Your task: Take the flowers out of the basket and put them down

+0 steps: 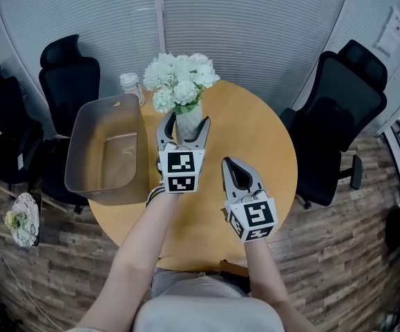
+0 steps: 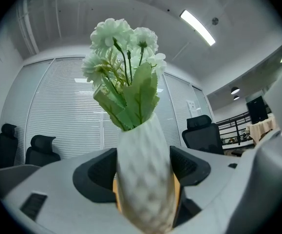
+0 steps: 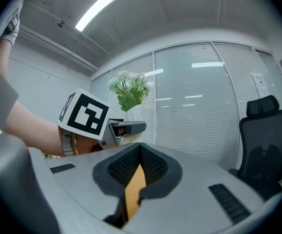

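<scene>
The head view looks steeply down onto the round table (image 1: 255,137), where the vase of flowers (image 1: 188,122) stands toward the far edge. The left gripper view faces level, hard up against that vase, toward the blinds (image 2: 63,111). The right gripper view, also level, sits further back and to the vase's right, and shares the vase with both.

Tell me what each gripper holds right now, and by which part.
The left gripper clamps the white vase of flowers by its body, a pad on each side. The right gripper is shut and empty.
</scene>
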`<state>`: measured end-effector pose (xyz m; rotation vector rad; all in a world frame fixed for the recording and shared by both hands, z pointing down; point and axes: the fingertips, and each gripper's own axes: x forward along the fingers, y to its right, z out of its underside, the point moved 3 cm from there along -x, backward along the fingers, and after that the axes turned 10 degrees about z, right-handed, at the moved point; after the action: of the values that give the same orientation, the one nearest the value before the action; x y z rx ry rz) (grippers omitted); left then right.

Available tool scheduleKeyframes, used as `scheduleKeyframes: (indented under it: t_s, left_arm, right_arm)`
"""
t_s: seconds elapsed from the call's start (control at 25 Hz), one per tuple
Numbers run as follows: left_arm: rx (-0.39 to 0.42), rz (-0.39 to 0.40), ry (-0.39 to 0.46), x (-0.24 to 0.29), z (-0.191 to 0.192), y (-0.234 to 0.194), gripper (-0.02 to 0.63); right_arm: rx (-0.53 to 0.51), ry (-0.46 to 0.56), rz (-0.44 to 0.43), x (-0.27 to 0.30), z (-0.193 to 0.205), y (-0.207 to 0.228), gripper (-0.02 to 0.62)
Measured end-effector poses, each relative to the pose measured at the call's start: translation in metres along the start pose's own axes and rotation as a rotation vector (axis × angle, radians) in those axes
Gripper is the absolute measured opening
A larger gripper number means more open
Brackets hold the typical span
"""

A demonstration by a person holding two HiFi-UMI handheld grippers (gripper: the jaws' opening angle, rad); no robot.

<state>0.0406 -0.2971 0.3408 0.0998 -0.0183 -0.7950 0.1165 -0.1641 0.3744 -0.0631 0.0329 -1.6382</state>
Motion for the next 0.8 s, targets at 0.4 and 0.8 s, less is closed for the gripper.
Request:
scheduleKeyframes:
  t_s: [0.4, 0.8]
  left_arm:
    - [-0.028, 0.062, -0.021, 0.012, 0.046, 0.022, 0.344]
    - [-0.055, 0.101, -0.013, 0.021, 0.083, 0.029, 0.344]
  right_arm:
    - [-0.010, -0.035, 0.029, -0.003, 0.024, 0.006, 0.023]
    - [-0.024, -0.063, 0.007, 0.002, 0.050, 0.006, 0.023]
